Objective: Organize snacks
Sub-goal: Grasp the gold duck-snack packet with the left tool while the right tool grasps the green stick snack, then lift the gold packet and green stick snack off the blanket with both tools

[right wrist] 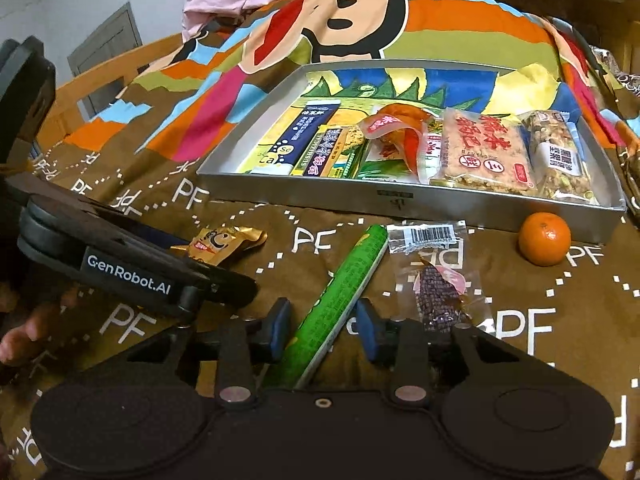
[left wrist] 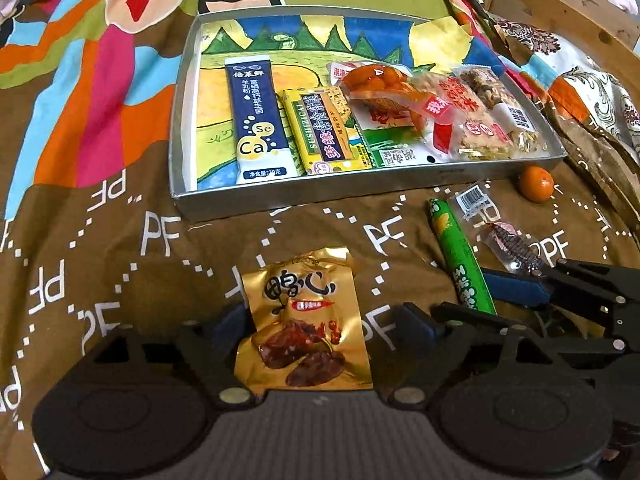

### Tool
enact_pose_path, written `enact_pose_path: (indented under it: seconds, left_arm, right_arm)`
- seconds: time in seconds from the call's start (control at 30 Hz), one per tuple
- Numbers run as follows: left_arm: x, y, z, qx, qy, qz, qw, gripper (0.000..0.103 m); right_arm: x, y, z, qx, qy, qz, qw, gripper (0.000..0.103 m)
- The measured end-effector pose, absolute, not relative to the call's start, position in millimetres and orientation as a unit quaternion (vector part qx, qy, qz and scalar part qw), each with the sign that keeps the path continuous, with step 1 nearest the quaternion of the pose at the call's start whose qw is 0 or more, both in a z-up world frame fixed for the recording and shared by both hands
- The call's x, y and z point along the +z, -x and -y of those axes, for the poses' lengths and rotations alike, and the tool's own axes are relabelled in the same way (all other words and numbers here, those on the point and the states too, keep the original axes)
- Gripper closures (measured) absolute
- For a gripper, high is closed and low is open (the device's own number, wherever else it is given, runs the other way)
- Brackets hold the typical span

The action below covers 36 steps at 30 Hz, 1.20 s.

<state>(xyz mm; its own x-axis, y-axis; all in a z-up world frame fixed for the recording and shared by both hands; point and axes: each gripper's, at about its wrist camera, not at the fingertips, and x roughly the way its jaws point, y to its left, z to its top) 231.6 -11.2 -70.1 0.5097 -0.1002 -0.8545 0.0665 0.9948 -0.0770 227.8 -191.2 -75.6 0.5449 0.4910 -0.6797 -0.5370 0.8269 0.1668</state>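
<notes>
Straddling the gold snack pouch (left wrist: 306, 320), the left gripper (left wrist: 324, 320) has its fingers wide, not pinching. Right gripper (right wrist: 324, 330) sits narrow around the green sausage stick (right wrist: 340, 296), gaps showing. Both lie near the tray (left wrist: 304, 196); the pouch looks light and crinkly, so grab mid-body.

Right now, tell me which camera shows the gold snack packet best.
The left wrist view. There the gold snack packet lies face up between the left gripper's open fingers, print and picture readable. In the right wrist view, the packet shows only as a small crumpled end, mostly hidden behind the left gripper.
</notes>
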Motion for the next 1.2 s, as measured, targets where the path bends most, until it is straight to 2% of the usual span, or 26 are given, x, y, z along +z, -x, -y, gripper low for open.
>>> enact_pose_path:
  seconds: [0.17,0.4,0.7,1.03,1.2]
  left_arm:
    - [-64,-224,9,-0.029,0.012,-0.491,0.87,0.039]
    - [-57,-206,16,-0.019,0.011,-0.489,0.872,0.041]
    - [-43,-188,21,0.011,0.026,-0.471,0.882,0.044]
    - [-37,-176,22,0.006,0.035,-0.466,0.884,0.049]
    - [-40,-172,26,-0.003,0.001,-0.468,0.884,0.049]
  right_arm:
    - [-72,-223,190,0.283,0.039,-0.382,0.879,0.072]
    - [-69,-198,179,0.287,0.121,-0.347,0.884,0.078]
    - [-84,-159,151,0.265,0.339,-0.22,0.876,0.084]
    - [-99,-143,144,0.226,0.459,-0.13,0.849,0.084]
    - [-99,-141,146,0.214,0.481,-0.111,0.843,0.084]
